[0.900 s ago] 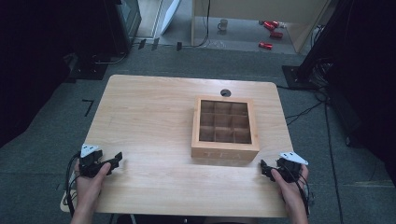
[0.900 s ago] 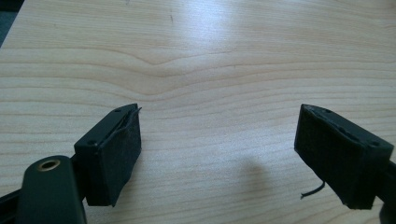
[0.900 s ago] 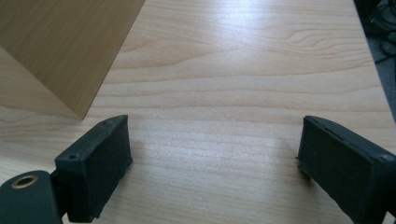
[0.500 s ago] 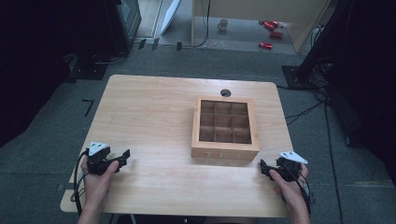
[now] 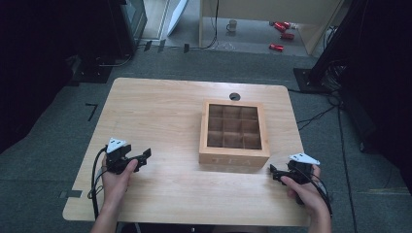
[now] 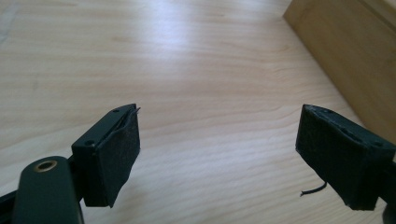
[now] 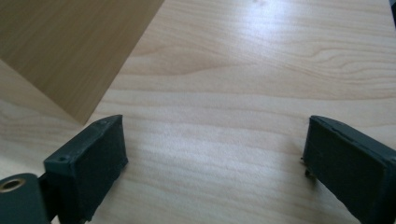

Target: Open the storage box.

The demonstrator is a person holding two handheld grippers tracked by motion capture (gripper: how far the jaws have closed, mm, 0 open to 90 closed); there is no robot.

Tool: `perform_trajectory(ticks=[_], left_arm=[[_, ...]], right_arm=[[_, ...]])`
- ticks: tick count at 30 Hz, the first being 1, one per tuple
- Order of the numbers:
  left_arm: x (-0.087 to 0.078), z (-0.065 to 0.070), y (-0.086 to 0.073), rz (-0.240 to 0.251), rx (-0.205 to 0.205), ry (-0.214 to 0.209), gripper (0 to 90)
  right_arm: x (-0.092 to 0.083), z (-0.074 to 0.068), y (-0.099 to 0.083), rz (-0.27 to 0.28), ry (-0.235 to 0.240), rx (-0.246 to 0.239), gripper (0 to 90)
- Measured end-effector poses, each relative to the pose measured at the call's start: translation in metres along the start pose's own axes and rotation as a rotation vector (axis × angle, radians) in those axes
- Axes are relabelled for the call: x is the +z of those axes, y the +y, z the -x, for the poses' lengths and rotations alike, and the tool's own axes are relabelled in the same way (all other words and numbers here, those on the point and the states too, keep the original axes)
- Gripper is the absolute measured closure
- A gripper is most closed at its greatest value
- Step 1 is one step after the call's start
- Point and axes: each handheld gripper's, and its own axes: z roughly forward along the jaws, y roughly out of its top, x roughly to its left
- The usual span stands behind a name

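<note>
The wooden tea box point(image 5: 233, 132) sits right of centre in the high view, lid absent or open out of sight, its grid of nine compartments facing up and, as far as I can tell, empty. It stands square to the table point(image 5: 160, 116) edges, front panel toward me, which I judge leaves both side walls free for a two-sided approach.

My right gripper point(image 5: 278, 174) rests low at the lower right of the frame, just off the box's near right corner, jaws spread with nothing between them. In the right gripper view the box's wall point(image 7: 70, 51) fills the upper left, apart from the pads, so I read this as a staging position, not contact.

My left gripper point(image 5: 143, 156) lies at the lower left of the high view, well apart from the box, pointing toward it. Its jaws are released and bare; in the left gripper view the box's corner point(image 6: 355, 56) shows in the upper right, beyond the pads.

Judgement: both tools flank the box symmetrically, ready to close in on it; no grasp is begun
</note>
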Motion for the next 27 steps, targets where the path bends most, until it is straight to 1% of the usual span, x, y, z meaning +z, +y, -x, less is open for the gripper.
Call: perform_trajectory(ticks=[1, 3, 5, 8, 9, 10, 12, 14, 15, 16, 17, 18, 20, 22, 23, 24, 25, 27], left_arm=[[0.002, 0.004, 0.003, 0.002, 0.006, -0.007, 14.4], [0.005, 0.011, 0.008, 0.006, 0.017, -0.014, 14.4], [0.009, 0.02, 0.012, 0.009, 0.026, -0.03, 14.4], [0.013, 0.033, 0.018, 0.013, 0.052, -0.052, 14.4], [0.017, 0.042, 0.021, 0.015, 0.066, -0.068, 14.5], [0.019, 0.046, 0.022, 0.014, 0.073, -0.079, 14.4], [0.024, 0.056, 0.025, 0.009, 0.1, -0.104, 14.5], [0.027, 0.065, 0.025, 0.01, 0.118, -0.133, 14.5], [0.027, 0.065, 0.025, 0.01, 0.118, -0.133, 14.5], [0.029, 0.07, 0.025, 0.006, 0.126, -0.148, 14.5], [0.032, 0.078, 0.024, -0.009, 0.145, -0.168, 14.4], [0.032, 0.078, 0.024, -0.009, 0.145, -0.168, 14.5], [0.033, 0.084, 0.024, -0.013, 0.157, -0.19, 14.5], [0.035, 0.089, 0.023, -0.014, 0.157, -0.207, 14.5], [0.037, 0.096, 0.021, -0.014, 0.163, -0.217, 14.5], [0.038, 0.099, 0.02, -0.019, 0.171, -0.223, 14.5], [0.038, 0.099, 0.02, -0.019, 0.171, -0.223, 14.5], [0.041, 0.106, 0.018, -0.023, 0.184, -0.234, 14.5]], right_arm=[[0.0, -0.001, 0.0, 0.001, -0.006, 0.003, 5.8], [0.0, -0.001, 0.0, 0.001, -0.007, 0.004, 5.8], [0.0, -0.001, 0.0, 0.001, -0.006, 0.005, 5.9], [0.0, -0.001, 0.0, 0.001, -0.006, 0.006, 5.8], [0.0, -0.001, 0.0, 0.001, -0.005, 0.006, 5.8], [0.0, -0.001, 0.0, 0.001, -0.006, 0.006, 5.9], [-0.001, -0.002, -0.001, 0.002, -0.013, 0.012, 5.9], [-0.001, -0.003, -0.001, 0.001, -0.019, 0.017, 5.9], [-0.001, -0.003, -0.001, 0.001, -0.019, 0.017, 5.9], [-0.001, -0.003, -0.001, 0.001, -0.02, 0.019, 5.9], [-0.001, -0.003, -0.001, 0.001, -0.02, 0.019, 5.8], [-0.001, -0.003, -0.001, 0.001, -0.02, 0.02, 5.8], [-0.001, -0.003, -0.001, 0.0, -0.021, 0.02, 5.8], [-0.001, -0.003, -0.001, 0.0, -0.021, 0.02, 5.7], [-0.001, -0.003, -0.001, 0.0, -0.022, 0.021, 5.5], [-0.001, -0.003, -0.001, -0.002, -0.025, 0.023, 3.6], [-0.001, -0.003, -0.001, -0.009, -0.028, 0.025, 1.7], [-0.002, -0.002, -0.001, -0.014, -0.032, 0.031, 1.4]])
